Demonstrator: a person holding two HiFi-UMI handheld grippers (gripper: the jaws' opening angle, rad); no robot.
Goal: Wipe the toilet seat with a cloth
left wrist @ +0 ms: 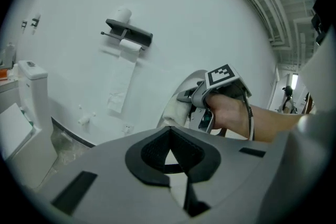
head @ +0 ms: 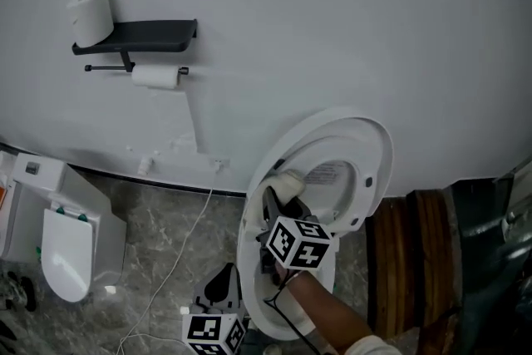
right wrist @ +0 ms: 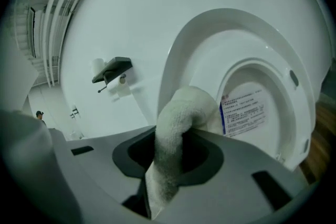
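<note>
In the right gripper (right wrist: 172, 165) (jaws clamped) sits a white cloth (right wrist: 176, 113).

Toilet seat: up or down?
Up. The seat stands raised, its underside toward the right gripper view, and a label shows through its opening.

A sticker (right wrist: 244, 110) with a blue strip down its left edge sits on the underside of the raised toilet lid (right wrist: 262, 44). Its lines of small print are too fine to read. One cube (head: 301, 243) and a second cube (head: 213, 333) bear black-and-white square code markers, without letters or numbers. No other writing is legible.
</note>
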